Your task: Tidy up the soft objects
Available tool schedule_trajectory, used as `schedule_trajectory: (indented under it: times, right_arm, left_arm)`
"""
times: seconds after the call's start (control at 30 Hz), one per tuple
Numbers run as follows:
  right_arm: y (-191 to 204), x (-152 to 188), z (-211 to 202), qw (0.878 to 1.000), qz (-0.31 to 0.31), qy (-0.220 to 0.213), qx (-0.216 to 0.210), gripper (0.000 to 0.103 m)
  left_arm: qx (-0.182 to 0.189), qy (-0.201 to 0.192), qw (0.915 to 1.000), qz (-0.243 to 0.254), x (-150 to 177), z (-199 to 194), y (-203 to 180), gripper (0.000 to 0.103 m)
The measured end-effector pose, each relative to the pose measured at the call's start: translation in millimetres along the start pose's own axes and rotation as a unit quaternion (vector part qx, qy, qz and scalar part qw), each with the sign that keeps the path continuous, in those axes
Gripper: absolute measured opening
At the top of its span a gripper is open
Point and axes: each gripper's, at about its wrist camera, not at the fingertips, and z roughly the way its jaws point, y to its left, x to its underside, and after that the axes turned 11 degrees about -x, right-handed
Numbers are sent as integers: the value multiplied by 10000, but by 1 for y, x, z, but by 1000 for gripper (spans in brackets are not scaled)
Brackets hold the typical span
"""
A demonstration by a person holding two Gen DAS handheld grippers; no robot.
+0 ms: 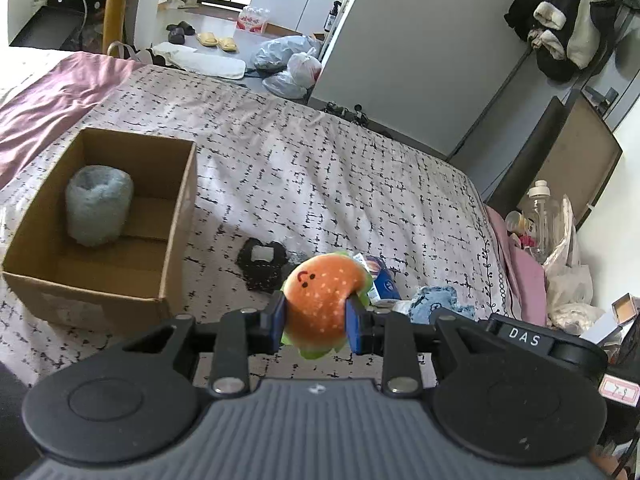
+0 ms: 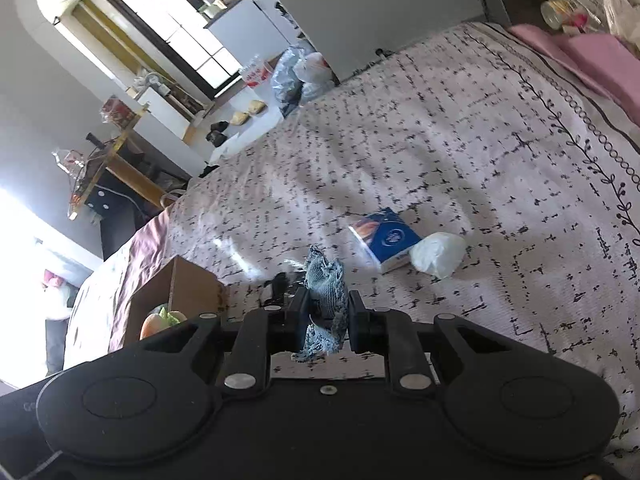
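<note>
"DAS" reads on a black label [image 1: 524, 337] at the near right. The left claw [image 1: 316, 317] is clamped on a plush burger [image 1: 322, 298] above the bed [image 1: 360, 168]; the right claw [image 2: 326, 316] is clamped on a frayed blue-grey cloth [image 2: 326, 292]. A cardboard box [image 1: 176, 216] at left holds a grey fuzzy roll [image 1: 98, 204]. The blue carton [image 2: 386, 238] has print too small to read, beside a white wad [image 2: 438, 254].

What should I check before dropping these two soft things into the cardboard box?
1. Left hand-held gripper shut on the orange plush burger: ok.
2. Right hand-held gripper shut on the frayed blue denim scrap: ok.
3. Open brown cardboard box has room beside the grey fuzzy roll: ok.
4. Either item over the box: not ok.
5. Black lace piece left on the patterned bedspread: not ok.
</note>
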Motion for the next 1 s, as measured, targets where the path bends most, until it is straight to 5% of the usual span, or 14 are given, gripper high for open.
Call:
schedule_trajectory:
  times: [1.0]
  right_arm:
    - [81, 8, -4, 9969, -620, -325, -350, 21]
  left_arm:
    - [-14, -449, 9979, -462, -14, -39, 72, 30]
